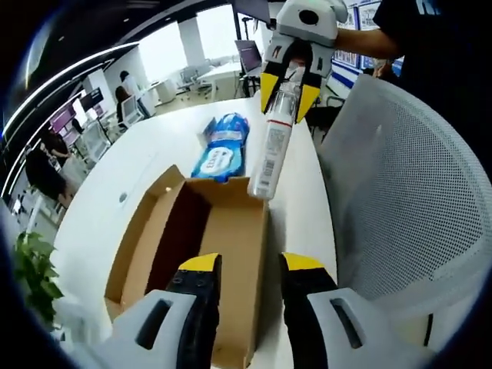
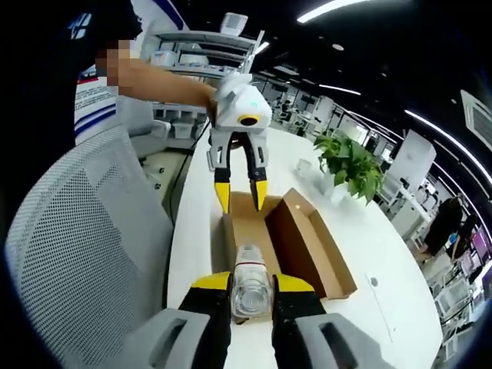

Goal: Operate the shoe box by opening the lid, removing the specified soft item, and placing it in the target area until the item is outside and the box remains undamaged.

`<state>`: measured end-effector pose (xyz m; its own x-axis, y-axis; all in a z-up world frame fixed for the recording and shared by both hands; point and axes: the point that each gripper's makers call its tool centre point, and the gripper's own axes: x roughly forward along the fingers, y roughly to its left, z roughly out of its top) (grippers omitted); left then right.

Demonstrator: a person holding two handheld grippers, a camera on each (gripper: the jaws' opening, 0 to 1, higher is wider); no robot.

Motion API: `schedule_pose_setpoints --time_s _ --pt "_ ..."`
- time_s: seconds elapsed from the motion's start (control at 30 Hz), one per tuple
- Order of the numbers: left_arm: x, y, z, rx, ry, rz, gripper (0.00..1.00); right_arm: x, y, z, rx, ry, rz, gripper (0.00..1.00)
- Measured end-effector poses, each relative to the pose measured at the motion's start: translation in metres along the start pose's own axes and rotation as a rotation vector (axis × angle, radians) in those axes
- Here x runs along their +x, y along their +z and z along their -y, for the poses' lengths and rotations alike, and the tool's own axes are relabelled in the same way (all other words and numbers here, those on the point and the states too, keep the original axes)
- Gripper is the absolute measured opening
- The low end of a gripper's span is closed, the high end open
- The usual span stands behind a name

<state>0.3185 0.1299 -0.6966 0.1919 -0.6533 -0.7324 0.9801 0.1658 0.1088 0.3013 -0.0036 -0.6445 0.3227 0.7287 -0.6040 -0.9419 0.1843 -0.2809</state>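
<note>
Left gripper view looks down over the left tool (image 1: 244, 269), whose yellow-tipped jaws stand a little apart with nothing between them, hanging above the near end of an open cardboard shoe box (image 1: 231, 254). The box lies on a white surface (image 1: 123, 192), its inside brown and bare as far as can be seen. Beyond the far end of the box a blue packet of wipes (image 1: 221, 147) rests on the surface, outside the box. Above the far right corner of the box the right tool (image 1: 290, 100) comes in from the top, its jaws closed on a clear plastic bottle (image 1: 270, 157) with a white label, held clear of the surface and tilted.

Right gripper view shows the same bottle (image 2: 250, 288) end on, clamped between that tool's own jaws (image 2: 250, 286). Past it lies the open box (image 2: 307, 242), with the left tool (image 2: 239, 196) poised over its far end, jaws spread. A white mesh chair (image 2: 77, 254) stands beside the surface, and a potted plant (image 2: 352, 163) sits on the surface beyond the box.
</note>
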Motion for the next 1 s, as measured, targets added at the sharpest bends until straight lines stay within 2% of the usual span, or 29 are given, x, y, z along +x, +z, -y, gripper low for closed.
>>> schedule_pose_setpoints --time_s 0.27,0.43,0.57,0.77,0.87,1.0 --pt "-0.017 -0.030 -0.007 -0.146 0.088 0.013 0.31 -0.007 -0.005 0.023 -0.030 -0.015 -0.031 0.14" --pt "-0.028 -0.053 -0.017 -0.254 0.188 0.011 0.31 -0.012 -0.010 0.044 -0.049 -0.029 -0.054 0.14" --pt "-0.035 -0.074 -0.021 -0.335 0.246 -0.010 0.28 -0.015 -0.016 0.060 -0.067 -0.034 -0.080 0.14" --pt "-0.041 -0.091 -0.024 -0.451 0.330 0.009 0.22 -0.019 -0.026 0.084 -0.093 -0.040 -0.122 0.14" --pt "-0.041 -0.103 -0.023 -0.491 0.360 -0.017 0.20 -0.020 -0.032 0.094 -0.101 -0.038 -0.142 0.14" --pt "-0.044 -0.112 -0.026 -0.604 0.424 0.024 0.14 -0.021 -0.041 0.111 -0.120 -0.035 -0.175 0.14"
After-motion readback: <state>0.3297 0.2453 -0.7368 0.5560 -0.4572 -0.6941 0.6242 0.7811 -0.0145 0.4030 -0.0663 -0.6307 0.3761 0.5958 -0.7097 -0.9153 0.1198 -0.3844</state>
